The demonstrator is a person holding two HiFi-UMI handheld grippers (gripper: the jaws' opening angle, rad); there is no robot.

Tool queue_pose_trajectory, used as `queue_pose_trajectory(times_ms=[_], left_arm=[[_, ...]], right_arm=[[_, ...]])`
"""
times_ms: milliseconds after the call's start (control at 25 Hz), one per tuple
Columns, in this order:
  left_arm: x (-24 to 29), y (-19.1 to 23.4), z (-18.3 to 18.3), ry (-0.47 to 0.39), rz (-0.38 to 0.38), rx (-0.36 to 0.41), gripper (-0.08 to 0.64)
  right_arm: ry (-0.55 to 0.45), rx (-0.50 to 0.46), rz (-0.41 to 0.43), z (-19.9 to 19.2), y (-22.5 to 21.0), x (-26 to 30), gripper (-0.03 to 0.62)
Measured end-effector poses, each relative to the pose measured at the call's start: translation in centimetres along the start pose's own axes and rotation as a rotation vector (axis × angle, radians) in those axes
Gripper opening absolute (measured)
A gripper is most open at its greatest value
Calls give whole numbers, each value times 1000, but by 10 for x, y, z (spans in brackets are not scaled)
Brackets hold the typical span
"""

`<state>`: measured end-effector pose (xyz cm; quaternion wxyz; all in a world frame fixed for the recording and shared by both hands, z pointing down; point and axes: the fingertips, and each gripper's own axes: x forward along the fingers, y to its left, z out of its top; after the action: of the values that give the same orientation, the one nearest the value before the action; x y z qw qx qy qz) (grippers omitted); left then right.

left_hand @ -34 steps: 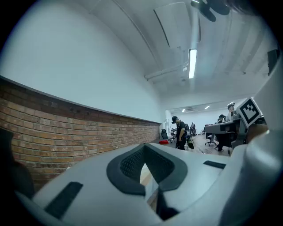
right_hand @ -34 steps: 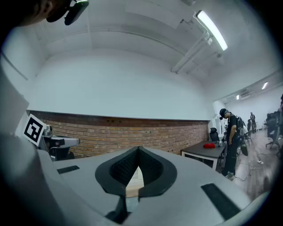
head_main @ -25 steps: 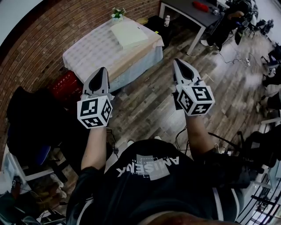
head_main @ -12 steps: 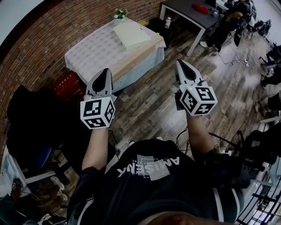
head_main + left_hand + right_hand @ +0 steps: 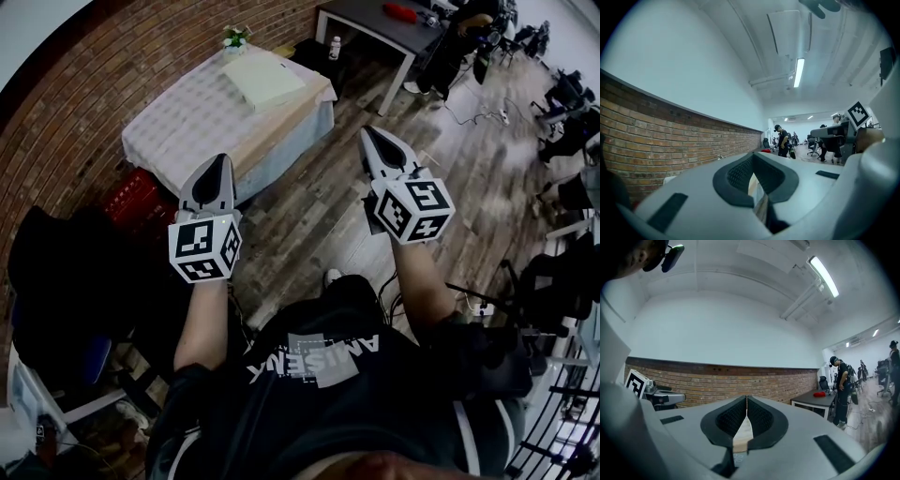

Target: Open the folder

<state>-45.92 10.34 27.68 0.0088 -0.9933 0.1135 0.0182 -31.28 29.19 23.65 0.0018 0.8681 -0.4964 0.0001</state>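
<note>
Grey jaws, left gripper (image 5: 753,158) and right gripper (image 5: 746,400): tips pressed together, nothing held, same as a second ago | head view: table (image 5: 178,117) now further left in frame | folder (image 5: 262,78) seen only in head view, flat at table's far right corner, well ahead of both tips | gripper views: brick wall (image 5: 740,376), ceiling.

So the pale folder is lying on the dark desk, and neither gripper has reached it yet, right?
Not quite. The head view shows the folder on the cloth-covered table, not the dark desk. The rest holds: neither the left gripper nor the right gripper has reached it yet.
</note>
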Motion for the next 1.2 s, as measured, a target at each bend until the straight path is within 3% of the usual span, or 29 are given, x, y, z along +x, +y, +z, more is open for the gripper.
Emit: queue_pose_trajectory(times_ms=[160,520,1200], left_arm=[[11,2,4,-13,-14,23,12],[63,13,14,-30,42,70,12],[241,-13,-8,67,43,72,12]], right_arm=[[0,-3,10,2,-4,15,41],[-21,12,59,8,-41,68,41],[-26,69,70,-1,-194,173,41]])
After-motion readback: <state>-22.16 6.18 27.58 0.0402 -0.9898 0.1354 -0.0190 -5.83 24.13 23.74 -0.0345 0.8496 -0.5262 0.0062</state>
